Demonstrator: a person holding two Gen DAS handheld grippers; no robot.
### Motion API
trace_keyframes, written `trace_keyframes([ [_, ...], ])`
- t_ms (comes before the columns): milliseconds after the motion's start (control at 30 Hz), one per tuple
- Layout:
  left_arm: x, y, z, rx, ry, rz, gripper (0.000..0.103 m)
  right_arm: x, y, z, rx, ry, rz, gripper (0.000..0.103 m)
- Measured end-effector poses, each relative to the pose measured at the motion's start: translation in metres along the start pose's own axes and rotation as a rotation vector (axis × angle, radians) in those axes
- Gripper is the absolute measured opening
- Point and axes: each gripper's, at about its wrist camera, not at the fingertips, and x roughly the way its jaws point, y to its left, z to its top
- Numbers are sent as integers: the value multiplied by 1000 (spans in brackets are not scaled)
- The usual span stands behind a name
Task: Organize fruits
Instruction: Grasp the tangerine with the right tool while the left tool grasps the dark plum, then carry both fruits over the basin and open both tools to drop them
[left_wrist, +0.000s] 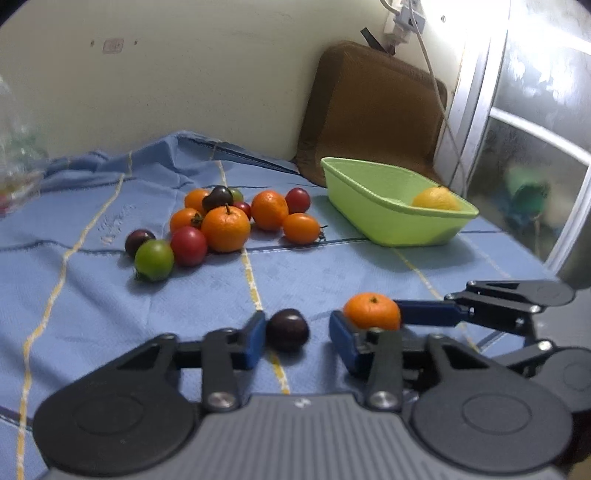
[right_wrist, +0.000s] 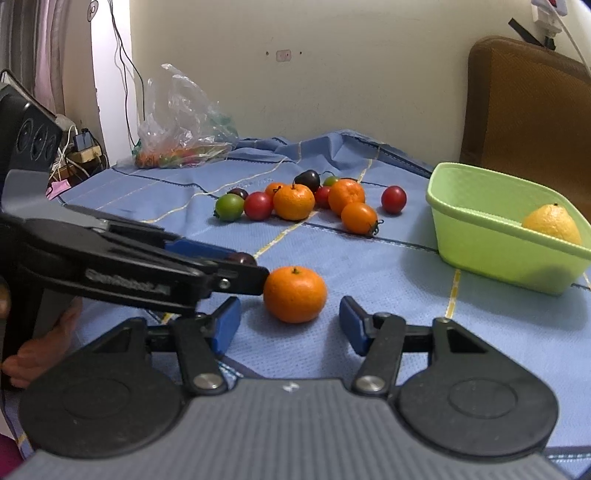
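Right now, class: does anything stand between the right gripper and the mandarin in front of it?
Nothing visible does. The right gripper is open, and the mandarin lies on bare cloth just ahead of its fingertips. The left gripper sits beside the mandarin, not in the path.

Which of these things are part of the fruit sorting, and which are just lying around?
Part of the job: green basket, yellow citrus in it, near mandarin, dark plum, fruit pile.

Just lying about: plastic bag, brown cushion, blue cloth.
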Motion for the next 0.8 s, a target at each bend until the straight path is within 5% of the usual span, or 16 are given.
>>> trace_keyframes([
  [33,0,0,0,-5,-1,7,25,1,0,0,-6,3,4,39],
  [167,-2,7,4,-83,20,-73,25,-2,-3,0,-11,-18,23,39],
  [267,-3,-5,19,-48,-7,-67,25,-7,-5,2,-2,-55,9,38],
  [533,35,-40,97,-13,-73,-175,25,-30,-49,25,19,-226,-162,38],
  [800,106,-77,126,54,-19,-146,25,-13,-105,33,80,-190,-297,40],
])
